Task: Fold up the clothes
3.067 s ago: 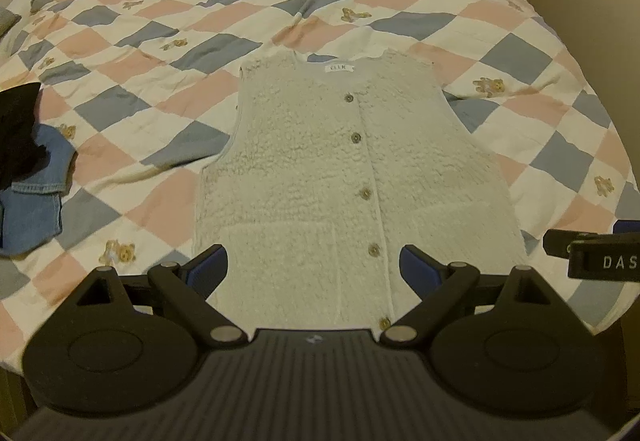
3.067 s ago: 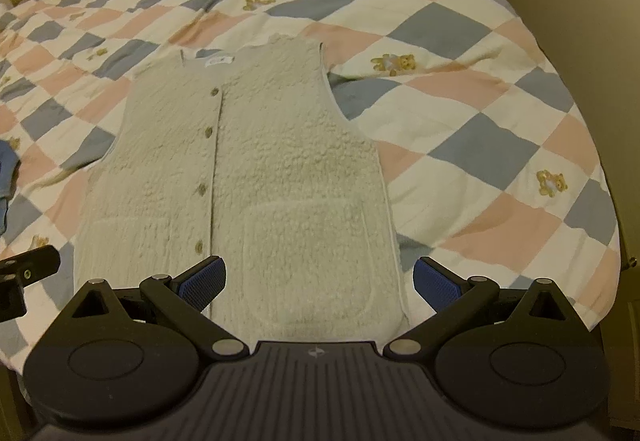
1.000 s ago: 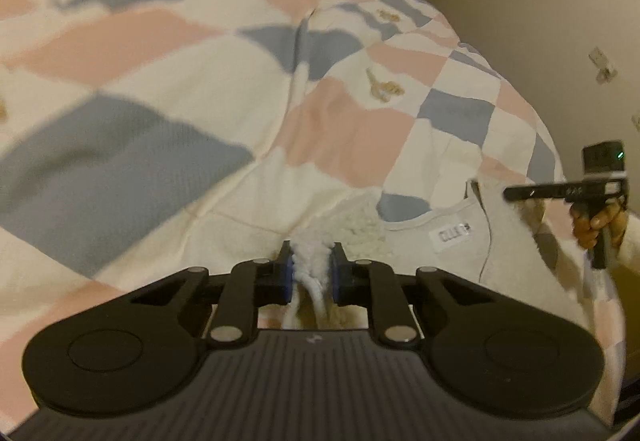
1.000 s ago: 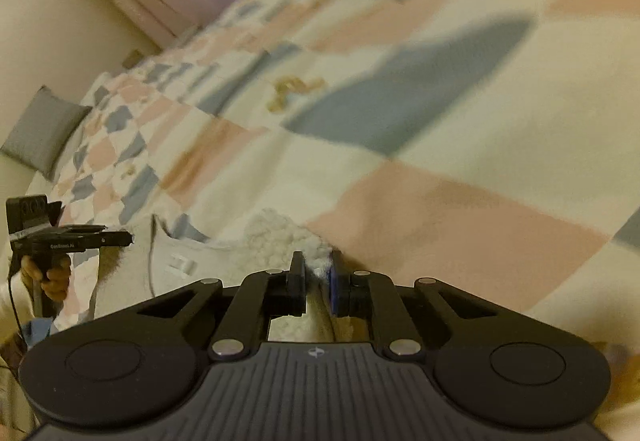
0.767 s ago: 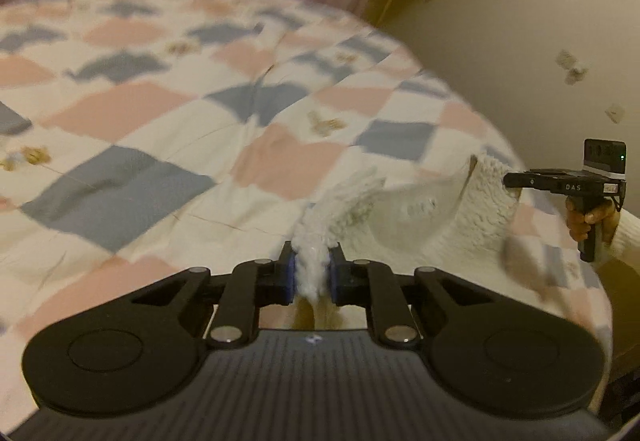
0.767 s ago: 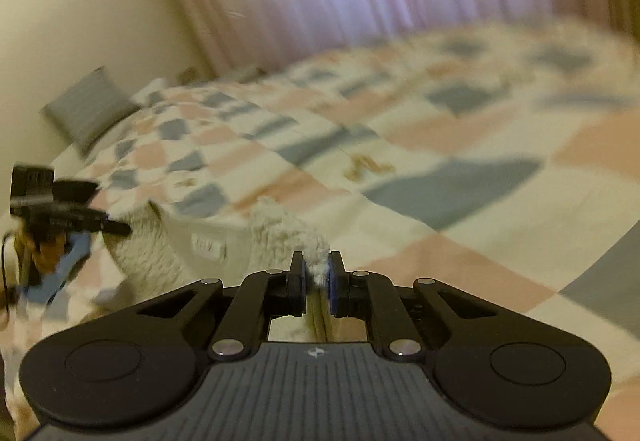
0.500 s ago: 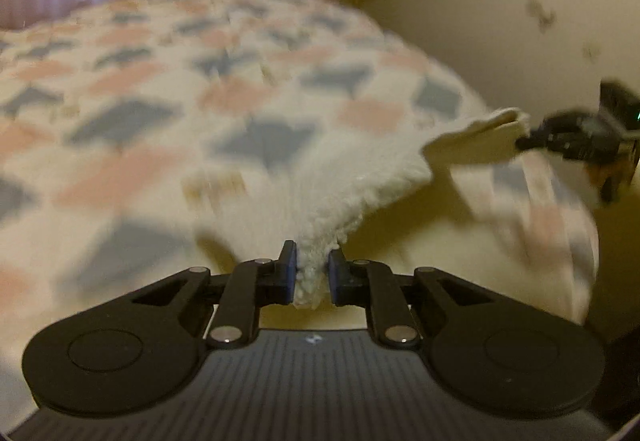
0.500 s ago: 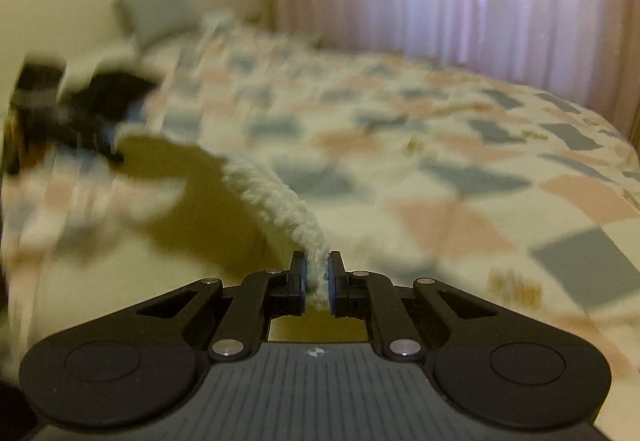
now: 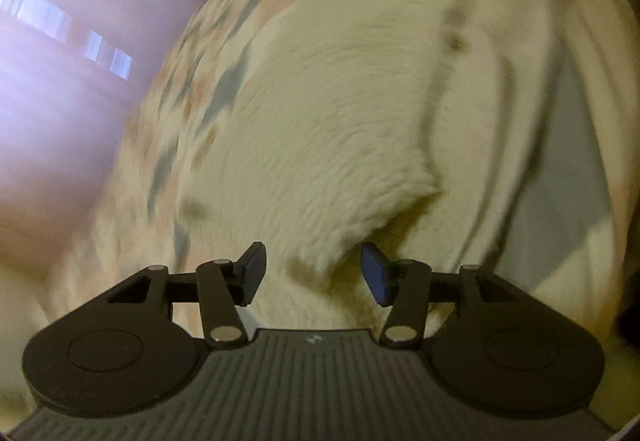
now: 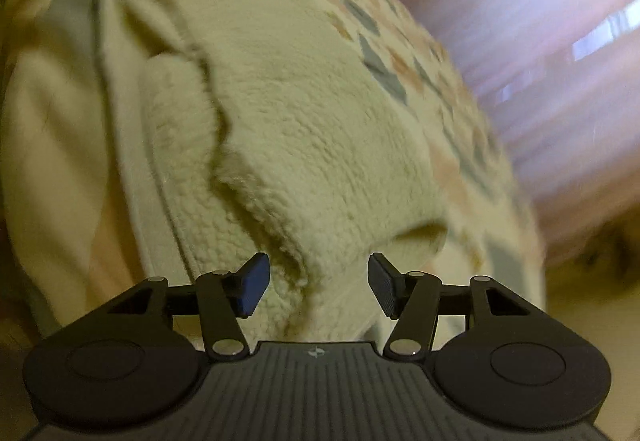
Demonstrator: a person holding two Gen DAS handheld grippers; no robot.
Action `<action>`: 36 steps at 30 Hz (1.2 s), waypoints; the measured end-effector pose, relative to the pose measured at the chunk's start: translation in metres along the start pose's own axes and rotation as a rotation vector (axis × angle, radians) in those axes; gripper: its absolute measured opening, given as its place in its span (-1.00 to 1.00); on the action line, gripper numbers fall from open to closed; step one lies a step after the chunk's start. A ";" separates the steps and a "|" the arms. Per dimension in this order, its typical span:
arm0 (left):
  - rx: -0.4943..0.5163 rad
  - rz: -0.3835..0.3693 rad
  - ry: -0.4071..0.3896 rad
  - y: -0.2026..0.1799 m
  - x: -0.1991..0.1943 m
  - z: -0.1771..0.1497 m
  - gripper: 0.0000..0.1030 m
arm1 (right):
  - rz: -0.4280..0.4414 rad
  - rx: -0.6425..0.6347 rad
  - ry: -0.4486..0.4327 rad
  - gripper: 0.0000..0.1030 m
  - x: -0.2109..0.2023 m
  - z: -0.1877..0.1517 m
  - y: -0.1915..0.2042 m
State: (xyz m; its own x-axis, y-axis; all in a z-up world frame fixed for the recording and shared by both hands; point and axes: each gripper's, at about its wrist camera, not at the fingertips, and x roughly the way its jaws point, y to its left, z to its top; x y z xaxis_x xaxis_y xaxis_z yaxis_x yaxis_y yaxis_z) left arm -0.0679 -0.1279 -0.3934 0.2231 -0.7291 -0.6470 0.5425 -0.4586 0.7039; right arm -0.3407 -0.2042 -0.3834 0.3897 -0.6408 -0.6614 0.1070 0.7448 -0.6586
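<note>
Pink curtains [image 9: 60, 89] fill one side of each wrist view, smeared by blur, with bright slits of window light showing through them. Beside them runs the checked quilt [image 9: 208, 97] of the bed, its blue-grey and peach patches tilted steeply across both pictures, so each gripper sits rolled well over relative to the bed while pointing downward at it.

Spread over the quilt lies the cream fleece vest [image 9: 340, 129], its fuzzy pile facing the cameras. In the left wrist view a folded corner of it comes down toward the tool, and a darker seam or edge runs along the right side of the garment; buttons there are too blurred to make out.

The left gripper [image 9: 313, 272] has its jaws apart and opening. The tip of the fleece corner hangs in the gap between them, and neither blue pad [image 9: 374, 275] presses on it; bare space shows on both sides of the cloth.

The right gripper [image 10: 318, 285] stands the same way: jaws apart and opening, with a thick folded lip of the vest [image 10: 320, 161] lying between them and just ahead. Its blue pad [image 10: 252, 287] on the left is clear of the fleece. In this view the vest is doubled over on itself, one layer over another, with a pale smooth lining strip along its left edge.

No hand or sleeve shows in either picture.
</note>
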 end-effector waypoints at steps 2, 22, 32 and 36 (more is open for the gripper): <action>0.134 0.030 -0.049 -0.016 0.006 -0.004 -0.12 | -0.053 -0.128 -0.037 0.05 0.004 0.000 0.017; 0.140 -0.072 -0.071 -0.038 -0.035 -0.017 -0.76 | 0.044 -0.214 -0.046 -0.90 -0.026 -0.008 0.037; -0.134 -0.187 0.009 0.008 -0.071 -0.021 -0.59 | 0.167 0.115 0.012 -0.19 -0.046 -0.006 -0.010; -0.366 -0.157 -0.025 0.062 -0.055 -0.010 -0.59 | 0.189 0.525 -0.020 -0.19 -0.036 0.003 -0.074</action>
State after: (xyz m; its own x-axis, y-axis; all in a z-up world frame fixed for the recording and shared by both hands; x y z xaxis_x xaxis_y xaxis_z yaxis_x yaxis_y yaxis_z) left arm -0.0383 -0.1114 -0.3174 0.0968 -0.6788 -0.7279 0.8225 -0.3573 0.4426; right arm -0.3601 -0.2364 -0.3098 0.4630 -0.4875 -0.7402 0.4726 0.8423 -0.2591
